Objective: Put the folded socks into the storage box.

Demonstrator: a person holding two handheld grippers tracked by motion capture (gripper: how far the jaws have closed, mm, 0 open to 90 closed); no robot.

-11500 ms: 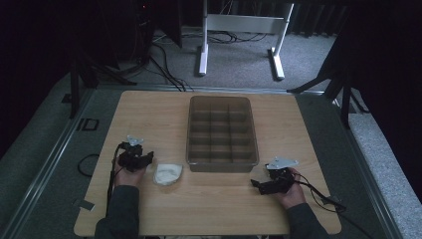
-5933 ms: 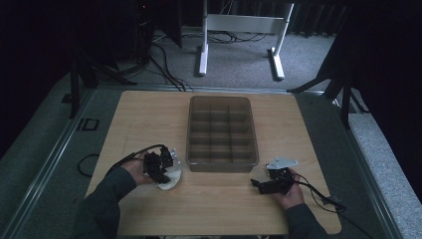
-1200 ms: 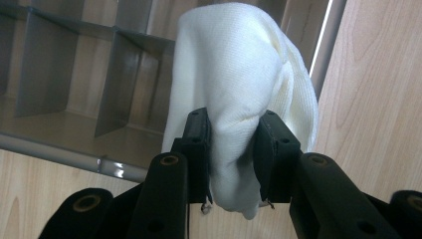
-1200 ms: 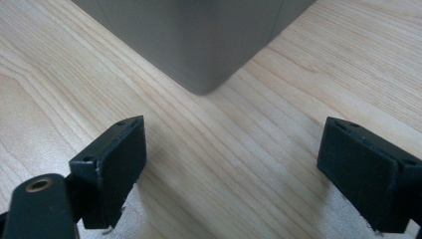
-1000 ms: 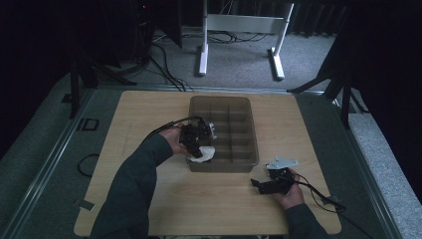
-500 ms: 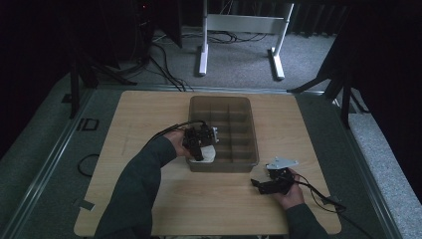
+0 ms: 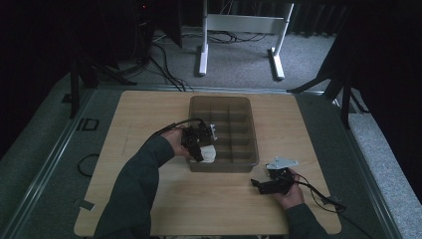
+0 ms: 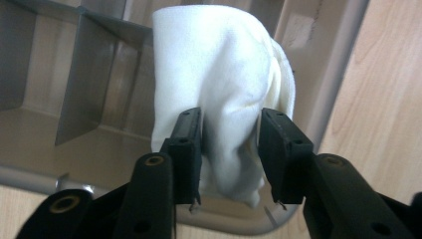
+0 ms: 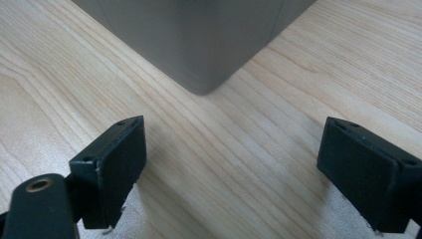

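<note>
now white cloth (image 8: 219,79) between left claw (image 8: 231,154) pads

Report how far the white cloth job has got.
Done: the white cloth has been carried from the table into the grey divided bin's near left corner compartment. In hand: the left gripper's jaws have just been opening around it. Left: pull that gripper clear. The right gripper rests open on the table.

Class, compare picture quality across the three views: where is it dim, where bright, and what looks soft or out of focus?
High view: dim, surroundings almost black, only the table lit. Left gripper view: bright, the white cloth nearly washed out, the tray evenly lit. Right gripper view: wood grain sharp, the tray corner soft, faint shadows beneath the open right gripper.
</note>
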